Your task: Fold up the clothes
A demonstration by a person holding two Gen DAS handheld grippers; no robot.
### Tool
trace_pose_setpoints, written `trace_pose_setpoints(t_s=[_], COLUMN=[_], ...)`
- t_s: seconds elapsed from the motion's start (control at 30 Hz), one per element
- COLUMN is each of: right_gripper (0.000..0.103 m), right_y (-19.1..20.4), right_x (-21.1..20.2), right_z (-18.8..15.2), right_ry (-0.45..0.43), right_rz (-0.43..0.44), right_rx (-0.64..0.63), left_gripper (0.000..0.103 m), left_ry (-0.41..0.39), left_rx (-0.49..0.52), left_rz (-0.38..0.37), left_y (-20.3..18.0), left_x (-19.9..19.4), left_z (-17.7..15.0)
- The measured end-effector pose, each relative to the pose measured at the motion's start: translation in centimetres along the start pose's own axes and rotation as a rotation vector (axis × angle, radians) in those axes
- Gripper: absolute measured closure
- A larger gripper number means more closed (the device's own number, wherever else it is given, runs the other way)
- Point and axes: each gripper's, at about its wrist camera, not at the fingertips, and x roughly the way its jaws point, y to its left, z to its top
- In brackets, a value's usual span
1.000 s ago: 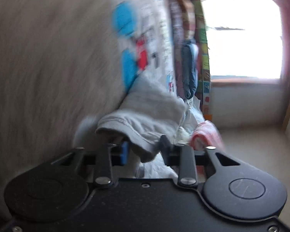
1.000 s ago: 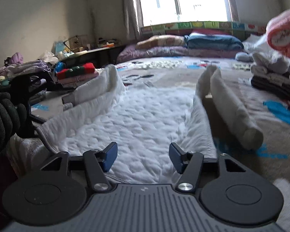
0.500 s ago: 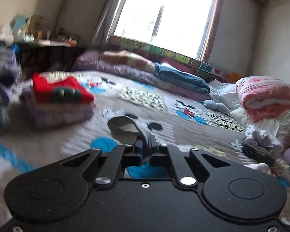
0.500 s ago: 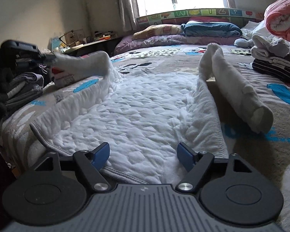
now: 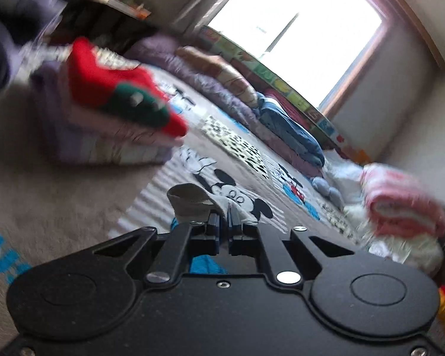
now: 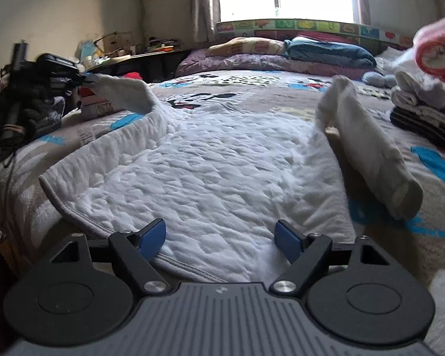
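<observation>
Pinching a sleeve cuff (image 5: 190,200), the left gripper (image 5: 224,228) has its jaws closed tight on the grey fabric, above the cartoon-print bedspread (image 5: 74,204).
From the right wrist, the right gripper (image 6: 221,237) hovers wide open, holding nothing, over the hem of the white quilted garment (image 6: 216,172) spread flat on the bed, its left sleeve raised by the left gripper.

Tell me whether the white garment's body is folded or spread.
Spread: the white garment lies flat on the bed, only its left sleeve lifted by the left gripper.

No legible text anywhere.
</observation>
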Motion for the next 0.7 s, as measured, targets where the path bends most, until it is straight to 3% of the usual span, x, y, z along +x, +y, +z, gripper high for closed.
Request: trace_pose_setpoints(t_s=[0.13,0.23,0.27,0.3,0.4,0.53,0.6,0.7], right_gripper=[0.033,0.042,0.045,0.048,0.056,0.058,0.058,0.058], right_y=[2.1,3.9,4.5,5.1,6.7,8.3,9.3,10.3], right_x=[0.1,0.5,0.6,0.8,2.2,3.9,4.7,5.4], right_z=[0.8,1.6,1.9,2.2,2.8,3.5,4.0,4.8], right_ry=[-0.014,-0.029,-0.035,-0.04,-0.032,-0.014,0.005,0.014], right_rz=[0.014,0.062,0.079,0.095,0.129,0.154,0.172,0.187], right_rx=[-0.071,-0.11,-0.124,-0.137,-0.181,-0.196,-0.217,-0.248], left_gripper=[0.097,0.072,0.058,0.053,0.053,0.05,0.049,0.049], left_ry=[0.071,0.119,0.129,0.142,0.172,0.222,0.251,0.225], left_rx=[-0.126,-0.3,-0.363,-0.422,-0.502,-0.565,-0.582,-0.439], left_rz=[0.007,-0.009,-0.023,-0.035,-0.051,-0.066,-0.025,0.026], left_y=[2.0,4.3,5.0,5.5,5.8,5.5,5.2,3.7], left_x=[0.5,0.0,-0.3,-0.7,-1.7,-2.7,-2.8,-2.1], left_z=[-0.3,-0.9,-1.2,-1.6,-2.4,-3.0,-3.3,-2.8])
